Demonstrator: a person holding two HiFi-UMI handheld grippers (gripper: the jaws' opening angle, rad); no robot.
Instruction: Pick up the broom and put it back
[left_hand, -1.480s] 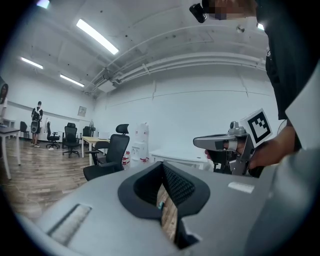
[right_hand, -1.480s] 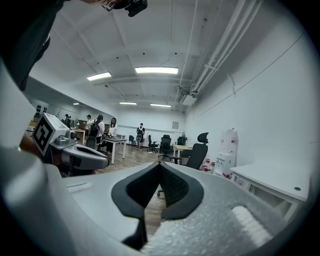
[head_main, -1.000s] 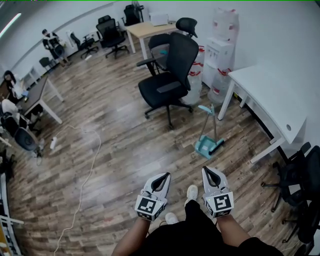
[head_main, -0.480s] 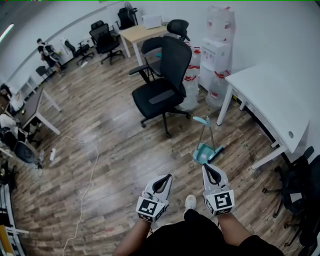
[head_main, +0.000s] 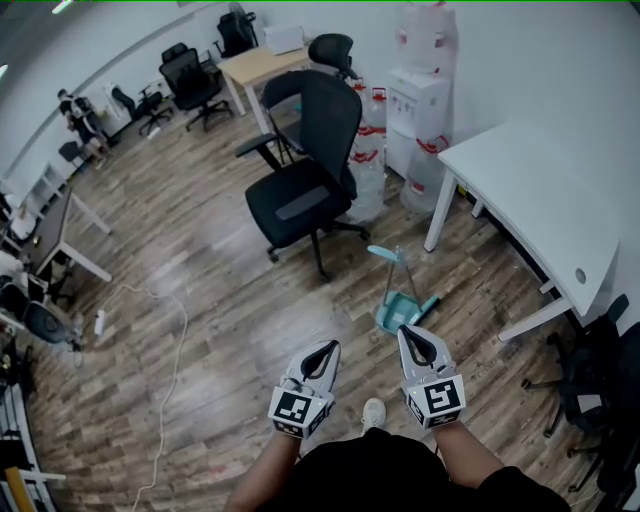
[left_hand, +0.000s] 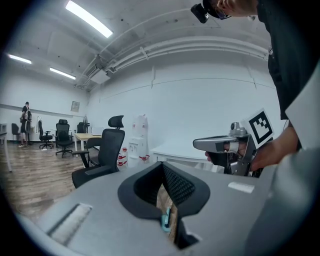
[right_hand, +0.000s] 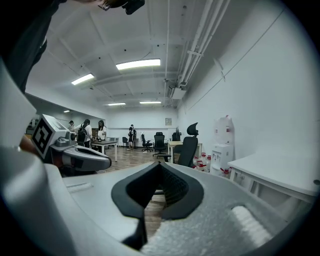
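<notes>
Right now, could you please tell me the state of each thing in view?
left gripper: shut, empty.
right gripper: shut, empty.
broom and dustpan: standing on the floor, untouched.
office chair: upright, unoccupied.
water dispenser: bottle fitted on top.
white cable: lying loose on the floor.

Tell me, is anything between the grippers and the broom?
Nothing visible. Only bare floor lies between the left gripper, the right gripper and the broom. The black chair stands off to one side, the white table to the other.
</notes>
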